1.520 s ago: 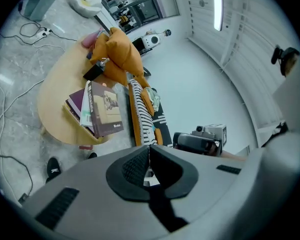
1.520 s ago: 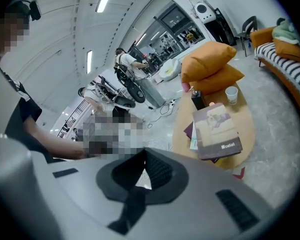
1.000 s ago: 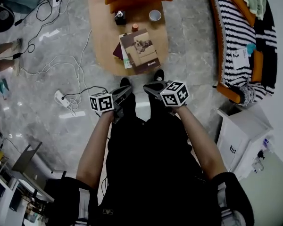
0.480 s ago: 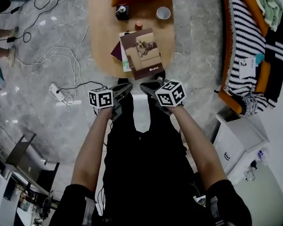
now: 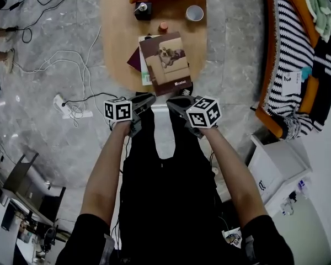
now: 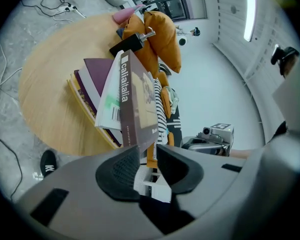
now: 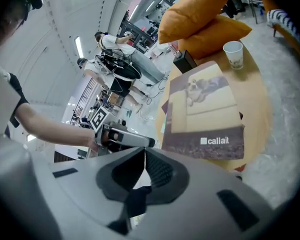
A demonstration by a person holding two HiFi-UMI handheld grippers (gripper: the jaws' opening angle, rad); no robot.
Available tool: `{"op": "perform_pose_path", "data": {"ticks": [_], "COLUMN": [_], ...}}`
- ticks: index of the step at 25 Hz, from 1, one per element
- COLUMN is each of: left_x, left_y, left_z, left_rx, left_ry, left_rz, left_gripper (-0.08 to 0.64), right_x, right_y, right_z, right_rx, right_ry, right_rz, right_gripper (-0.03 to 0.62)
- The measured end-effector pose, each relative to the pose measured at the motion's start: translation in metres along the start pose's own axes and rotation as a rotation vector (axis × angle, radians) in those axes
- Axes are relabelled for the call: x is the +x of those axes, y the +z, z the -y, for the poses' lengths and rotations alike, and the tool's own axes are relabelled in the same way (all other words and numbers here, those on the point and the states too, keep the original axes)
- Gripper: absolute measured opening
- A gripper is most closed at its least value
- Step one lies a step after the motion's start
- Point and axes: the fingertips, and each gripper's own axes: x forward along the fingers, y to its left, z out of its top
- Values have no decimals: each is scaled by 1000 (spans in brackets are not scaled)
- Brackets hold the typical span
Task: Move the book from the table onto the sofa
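Nearest me, the left gripper (image 5: 144,100) has just been opening its jaws, nothing between them, likely readying a grab. The right gripper (image 5: 177,101) is pinched together, empty. Just beyond, the book (image 5: 166,62) tops a stack (image 5: 137,61) on the table (image 5: 118,37), with the sofa (image 5: 278,48) well apart.

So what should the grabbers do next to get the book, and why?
Probably ease the left gripper forward until its jaws straddle the near edge of the top book. Those jaws have just been opening and nothing is between them yet. The book lies on the stack on the table just ahead, and the right gripper is shut.
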Motion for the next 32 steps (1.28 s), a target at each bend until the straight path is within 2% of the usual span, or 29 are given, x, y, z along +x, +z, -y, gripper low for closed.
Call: {"op": "perform_pose_path", "data": {"ticks": [3, 7, 11, 14, 21, 24, 28, 32], "left_x": [8, 18, 32, 38, 52, 57, 57, 56], "left_y": [-5, -13, -14, -7, 14, 16, 14, 13], "left_z": [-7, -20, -25, -26, -27, -28, -31, -32], "left_rx": [-11, -45, -120, -156, -181, -171, -171, -158], "left_ry": [-2, 0, -87, -150, -243, -244, -231, -216], "left_rz": [-19, -42, -44, -10, 66, 58, 28, -4], "left_gripper": [180, 233, 270, 273, 272, 272, 220, 199], "right_x": [2, 4, 4, 4, 2, 1, 2, 5], "right_y": [0, 4, 7, 4, -13, -20, -22, -18], "right_z": [5, 9, 15, 16, 27, 32, 34, 35], "right_rx": [15, 29, 18, 15, 44, 49, 44, 43], "right_ry": [18, 43, 45, 51, 32, 17, 1, -8], "right_rz": [13, 33, 32, 29, 32, 21, 9, 16], "right_gripper": [11, 12, 12, 12, 12, 12, 12, 11]}}
